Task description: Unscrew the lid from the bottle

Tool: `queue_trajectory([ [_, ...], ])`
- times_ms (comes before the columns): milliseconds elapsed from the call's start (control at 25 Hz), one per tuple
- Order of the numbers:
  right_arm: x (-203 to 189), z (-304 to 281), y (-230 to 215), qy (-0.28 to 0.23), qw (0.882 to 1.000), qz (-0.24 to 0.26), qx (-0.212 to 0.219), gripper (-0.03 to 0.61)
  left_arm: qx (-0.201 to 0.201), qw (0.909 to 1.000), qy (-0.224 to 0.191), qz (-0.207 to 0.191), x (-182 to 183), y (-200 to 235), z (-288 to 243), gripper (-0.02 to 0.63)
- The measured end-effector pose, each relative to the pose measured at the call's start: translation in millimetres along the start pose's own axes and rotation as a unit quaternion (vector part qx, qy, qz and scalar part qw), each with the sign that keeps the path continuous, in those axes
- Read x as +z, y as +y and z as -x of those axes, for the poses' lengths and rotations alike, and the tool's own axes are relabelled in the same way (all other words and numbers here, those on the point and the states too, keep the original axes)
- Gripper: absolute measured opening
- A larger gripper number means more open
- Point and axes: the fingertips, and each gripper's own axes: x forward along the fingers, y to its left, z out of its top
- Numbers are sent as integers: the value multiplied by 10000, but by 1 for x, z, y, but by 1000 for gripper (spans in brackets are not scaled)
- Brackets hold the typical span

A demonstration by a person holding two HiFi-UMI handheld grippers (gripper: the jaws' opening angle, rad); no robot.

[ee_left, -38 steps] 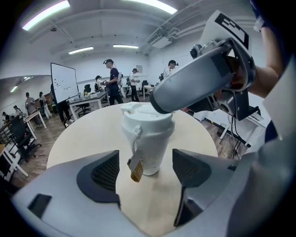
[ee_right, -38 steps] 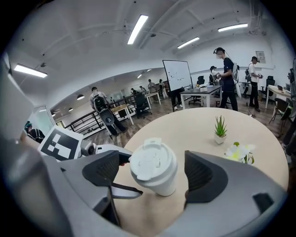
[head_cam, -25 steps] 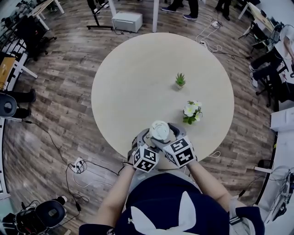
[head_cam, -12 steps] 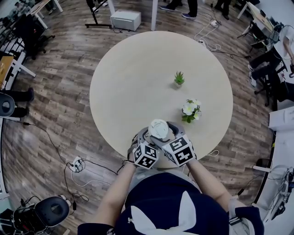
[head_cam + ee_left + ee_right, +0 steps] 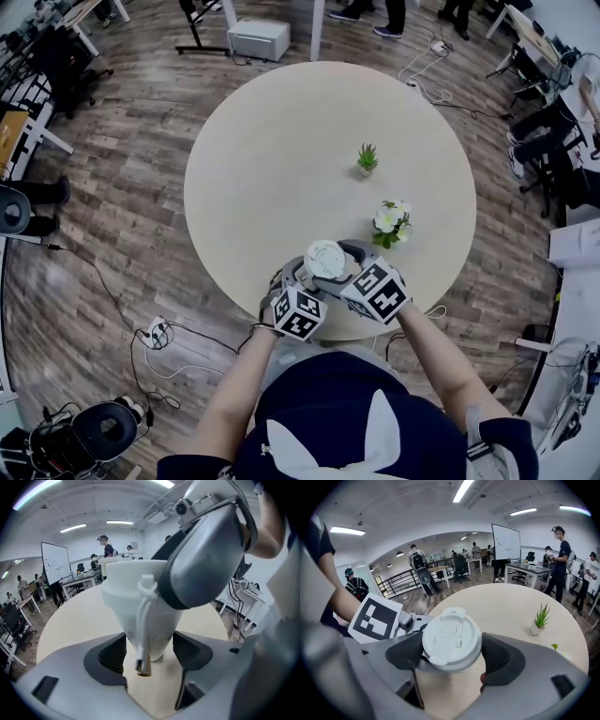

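A white bottle (image 5: 140, 602) that narrows toward its base hangs over the near edge of the round table (image 5: 281, 159). My left gripper (image 5: 149, 651) has the narrow lower part between its dark pads, which touch both sides while the jaws are closing. A thin white strap with a brown tip (image 5: 143, 667) dangles down the bottle's front. The flat white lid (image 5: 451, 638) sits between the pads of my right gripper (image 5: 452, 656), which press on its rim from both sides. In the head view the lid (image 5: 324, 262) shows between the left gripper (image 5: 302, 281) and the right gripper (image 5: 345, 267).
A small green plant in a pot (image 5: 367, 162) and a bunch of white flowers (image 5: 390, 225) stand on the table's right half. Cables and a power strip (image 5: 157, 336) lie on the wooden floor. Desks, chairs and people surround the table.
My right gripper's marker cube has swung to the right and slightly away around the lid. The left gripper and the bottle have stayed almost in place.
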Motion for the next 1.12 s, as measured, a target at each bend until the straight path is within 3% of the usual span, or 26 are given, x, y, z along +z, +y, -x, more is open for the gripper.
queue_trajectory([
  [320, -1, 0, 3, 565, 9879, 1091, 947, 390, -6, 10000, 65, -11, 1, 0, -1, 322],
  [600, -3, 4, 7, 1197, 9574, 2055, 1635, 390, -18, 9999, 97, -19, 3, 0, 1, 321],
  [800, -2, 3, 9, 1457, 9395, 2474, 1870, 390, 3, 9999, 101, 1, 2, 1, 2, 321],
  [960, -3, 4, 9, 1308, 9450, 2424, 1765, 393, 20, 9999, 111, 15, 2, 0, 1, 321],
  [1120, 1, 8, 9, 895, 9634, 2041, 1491, 441, 21, 9999, 128, 22, 3, -3, 0, 321],
])
